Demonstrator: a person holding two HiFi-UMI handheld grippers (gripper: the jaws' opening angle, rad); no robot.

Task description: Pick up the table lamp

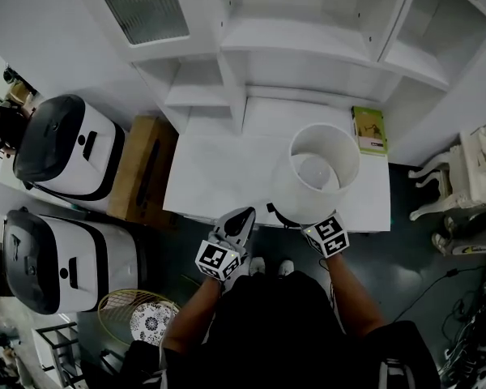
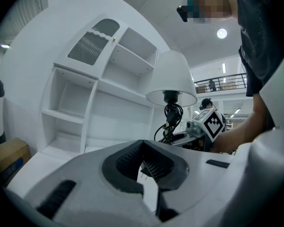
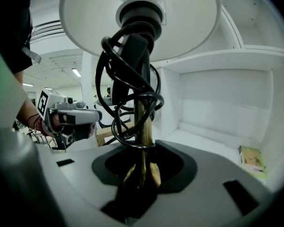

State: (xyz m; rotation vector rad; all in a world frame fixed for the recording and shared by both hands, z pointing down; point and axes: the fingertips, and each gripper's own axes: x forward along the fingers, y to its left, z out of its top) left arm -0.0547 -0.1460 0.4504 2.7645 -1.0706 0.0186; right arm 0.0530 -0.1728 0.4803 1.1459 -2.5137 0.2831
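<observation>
Brass stem (image 3: pixel 143 126) of the table lamp (image 1: pixel 316 173) is clenched low down in my right gripper (image 3: pixel 142 174), under the black cord (image 3: pixel 114 70) wound round it. The lamp stands upright, with its white shade over the near edge of the white table (image 1: pixel 219 177). The shade hides the base. My left gripper (image 2: pixel 143 145) hovers just beside, its jaws pinched together at the tips, grasping nothing I can make out.

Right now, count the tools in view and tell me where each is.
2. The left tool is at the white table's front edge, left of the table lamp. The right tool is shut on that lamp's brass stem, under the shade.
</observation>
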